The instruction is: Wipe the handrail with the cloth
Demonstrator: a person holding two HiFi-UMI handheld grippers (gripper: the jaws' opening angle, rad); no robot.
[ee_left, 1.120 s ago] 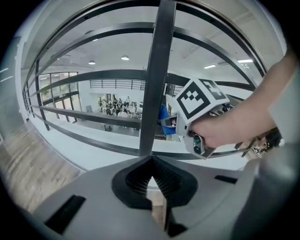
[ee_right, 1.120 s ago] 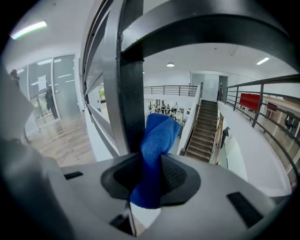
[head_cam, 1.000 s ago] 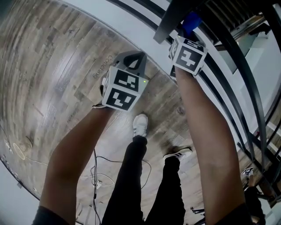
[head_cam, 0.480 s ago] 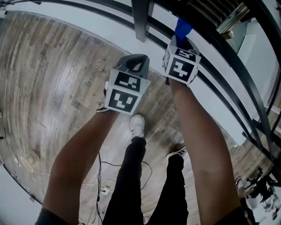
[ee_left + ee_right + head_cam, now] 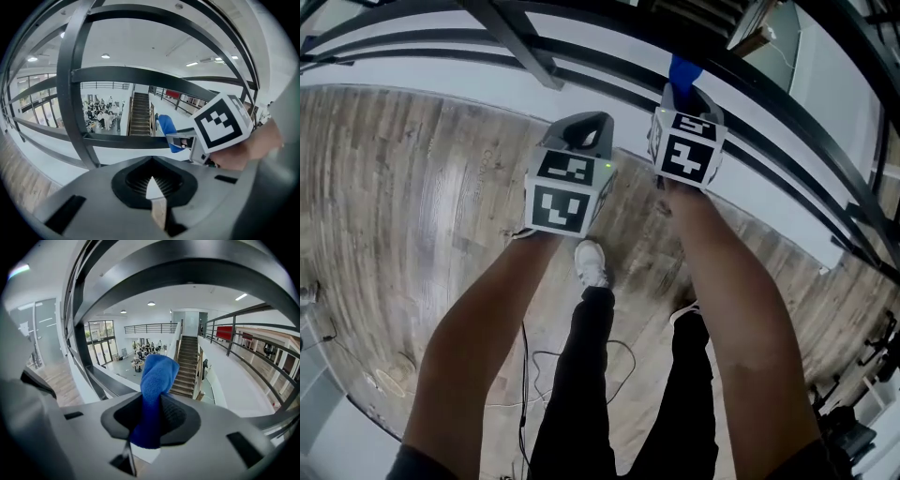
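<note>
A blue cloth (image 5: 682,70) sticks up from my right gripper (image 5: 684,92), which is shut on it just below the black handrail bars (image 5: 581,23). In the right gripper view the cloth (image 5: 157,380) stands bunched between the jaws, under a thick rail bar (image 5: 187,273); whether it touches the bar I cannot tell. My left gripper (image 5: 589,127) is beside it on the left, shut with nothing in it. The left gripper view has its jaws (image 5: 152,185) closed, railing bars (image 5: 131,75) ahead, and the cloth (image 5: 167,131) with the right gripper's marker cube (image 5: 220,126) to the right.
Wood plank floor (image 5: 422,216) lies below, with a thin cable (image 5: 534,375) near the person's legs and shoes (image 5: 591,262). A slanted rail post (image 5: 520,42) crosses at top left. Beyond the railing is a lower hall with a staircase (image 5: 185,366).
The head view has swung, so the rail post has slid from above the right gripper to the upper left. Both grippers stay side by side, and the right one still holds the cloth.
</note>
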